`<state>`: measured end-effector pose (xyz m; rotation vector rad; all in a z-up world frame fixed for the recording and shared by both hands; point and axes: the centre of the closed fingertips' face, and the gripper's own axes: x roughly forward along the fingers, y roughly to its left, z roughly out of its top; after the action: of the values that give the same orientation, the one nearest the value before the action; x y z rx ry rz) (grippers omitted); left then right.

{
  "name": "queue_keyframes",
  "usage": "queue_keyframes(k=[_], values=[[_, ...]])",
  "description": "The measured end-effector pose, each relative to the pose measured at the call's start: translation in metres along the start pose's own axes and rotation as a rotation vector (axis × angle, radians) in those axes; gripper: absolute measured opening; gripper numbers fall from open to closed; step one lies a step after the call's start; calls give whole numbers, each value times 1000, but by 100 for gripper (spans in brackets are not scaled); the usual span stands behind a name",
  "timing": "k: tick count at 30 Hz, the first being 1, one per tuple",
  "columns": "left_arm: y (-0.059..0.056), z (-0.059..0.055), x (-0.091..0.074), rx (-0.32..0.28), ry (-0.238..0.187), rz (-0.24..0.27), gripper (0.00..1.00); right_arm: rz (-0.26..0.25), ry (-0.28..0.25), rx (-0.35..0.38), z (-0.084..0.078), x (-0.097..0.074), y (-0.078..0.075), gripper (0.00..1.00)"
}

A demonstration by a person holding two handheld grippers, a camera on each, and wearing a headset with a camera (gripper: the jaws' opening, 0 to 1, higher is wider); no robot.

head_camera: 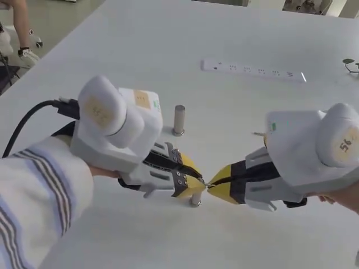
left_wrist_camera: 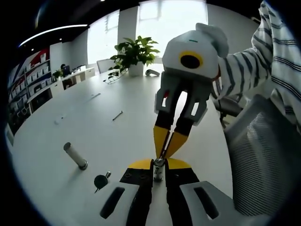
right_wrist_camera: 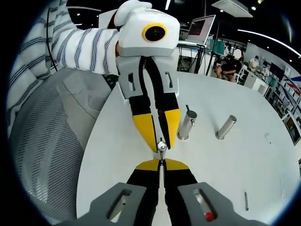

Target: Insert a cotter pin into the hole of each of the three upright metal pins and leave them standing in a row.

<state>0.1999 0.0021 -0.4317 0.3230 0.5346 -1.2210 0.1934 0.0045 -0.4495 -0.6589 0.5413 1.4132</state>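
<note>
- Left gripper (head_camera: 195, 179) is clenched on a pin (left_wrist_camera: 159, 170), which stands upright on the table (head_camera: 235, 33) between its yellow fingertips.
- Right gripper (head_camera: 216, 188) faces it tip to tip, pinched shut on a cotter (right_wrist_camera: 161, 167) whose far end meets the pin's top.
- Past the meeting fingertips stand a second pin (right_wrist_camera: 186, 125), with a second cotter (right_wrist_camera: 188, 109) poking from its top, and a third pin (right_wrist_camera: 226, 127) just beside it.
- Spare cotter (left_wrist_camera: 117, 115) lies flat, well beyond the tips.
- Power strip (head_camera: 252, 70) lies farther off.
</note>
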Motion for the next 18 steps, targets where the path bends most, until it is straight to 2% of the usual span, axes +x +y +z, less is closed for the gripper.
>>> queue_keyframes(k=[5,8,9,16,18], values=[[0,0,0,-4,0,1,5,1,-6,-3,4,3,1,1],[0,1,0,-5,-1,1,5,-4,-20,8,6,1,0,16],[0,1,0,-5,0,1,5,-9,-12,4,4,0,-1,16],[0,1,0,1,2,1,5,-3,-6,25,-2,-8,-2,0],[0,1,0,2,3,1,5,-5,-12,25,0,-9,-2,0]])
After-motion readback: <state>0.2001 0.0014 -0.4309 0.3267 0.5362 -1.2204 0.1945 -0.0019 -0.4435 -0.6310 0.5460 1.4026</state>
